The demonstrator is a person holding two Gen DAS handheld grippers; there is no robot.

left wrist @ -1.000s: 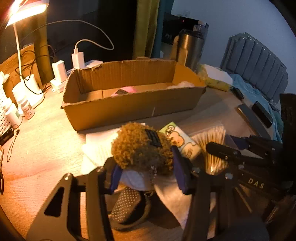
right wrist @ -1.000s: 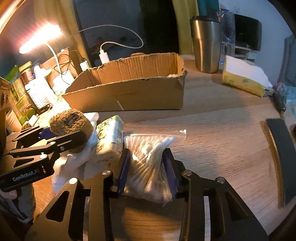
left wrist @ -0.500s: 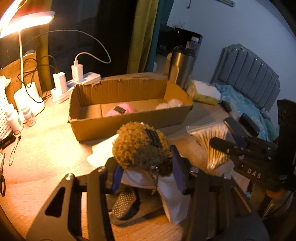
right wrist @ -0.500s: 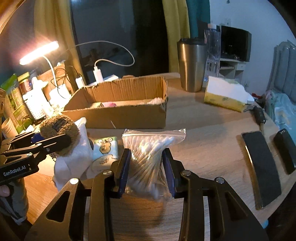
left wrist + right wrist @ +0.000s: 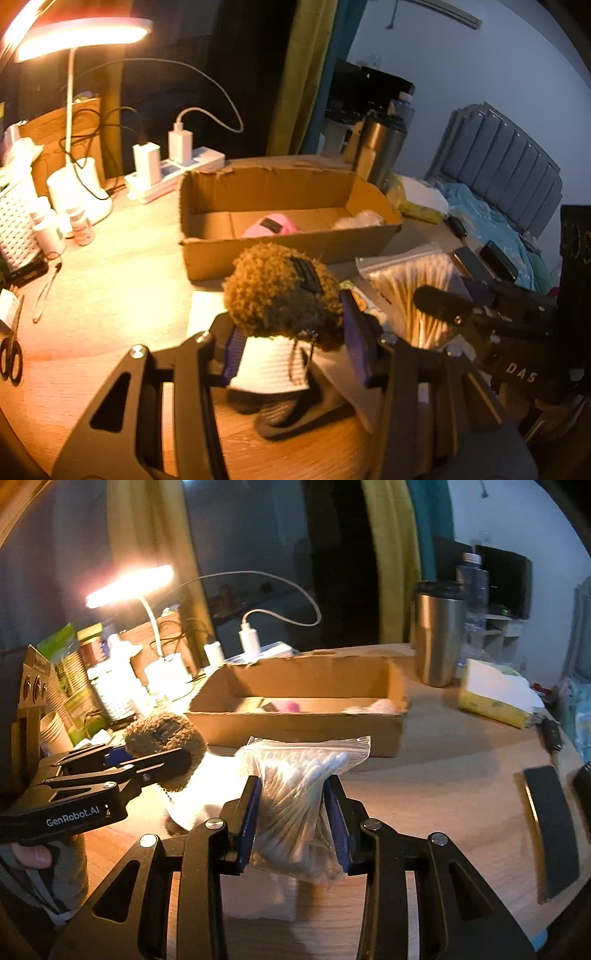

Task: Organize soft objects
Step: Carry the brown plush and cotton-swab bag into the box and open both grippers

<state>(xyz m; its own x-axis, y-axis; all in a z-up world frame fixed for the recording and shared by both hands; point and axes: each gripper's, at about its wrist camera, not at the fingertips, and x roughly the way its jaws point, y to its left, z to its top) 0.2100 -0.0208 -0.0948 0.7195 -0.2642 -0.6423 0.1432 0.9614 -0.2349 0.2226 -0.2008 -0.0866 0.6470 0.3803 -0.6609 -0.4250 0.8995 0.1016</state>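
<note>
Cardboard box (image 5: 295,254) open-topped, right half (image 5: 321,218) free; tumbler (image 5: 437,635) behind

Your lit desk lamp (image 5: 79,35) stands far left on the wooden table (image 5: 103,273), a power strip (image 5: 177,173) beside it; the steel tumbler (image 5: 437,633) stands near a tissue pack (image 5: 495,694).

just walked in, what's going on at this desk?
A person is tidying soft items into the cardboard box with two handheld grippers. The left gripper is clamped on a curly brown plush toy, and the right gripper is clamped on a zip bag of cotton swabs. Both items are held above the wooden desk, in front of the box. A pink item and something white already lie inside it.
</note>
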